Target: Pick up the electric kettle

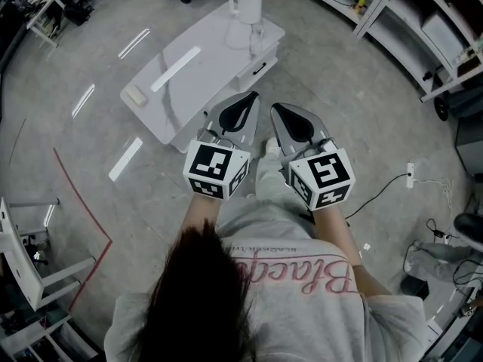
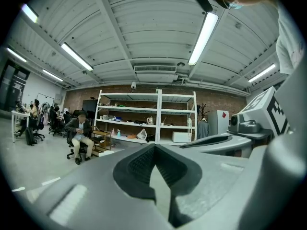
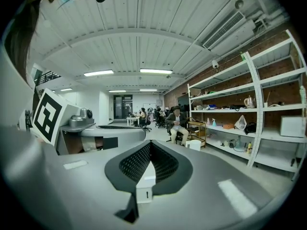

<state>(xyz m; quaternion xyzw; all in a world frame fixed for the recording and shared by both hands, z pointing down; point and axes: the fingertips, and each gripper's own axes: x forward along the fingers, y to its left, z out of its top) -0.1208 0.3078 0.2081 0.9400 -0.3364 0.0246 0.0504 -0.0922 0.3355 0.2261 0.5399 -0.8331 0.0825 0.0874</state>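
Note:
The white electric kettle point(image 1: 247, 4) stands upright at the far end of a white table point(image 1: 189, 81), with a clear glass point(image 1: 257, 35) just in front of it. Both grippers are held side by side in front of the person, short of the table's near edge and well away from the kettle. My left gripper point(image 1: 253, 95) point(image 2: 154, 147) has its jaws together and holds nothing. My right gripper point(image 1: 274, 107) point(image 3: 150, 145) is also shut and empty. Through the gap below its tips the right gripper view shows a bit of the white table point(image 3: 145, 178).
A small beige block point(image 1: 136, 95) lies at the table's left end, and a drawer handle point(image 1: 259, 69) shows on its right side. Metal shelving point(image 1: 423, 29) lines the right wall. A power strip with cable point(image 1: 410, 173) lies on the floor. A person sits on a chair point(image 2: 79, 138).

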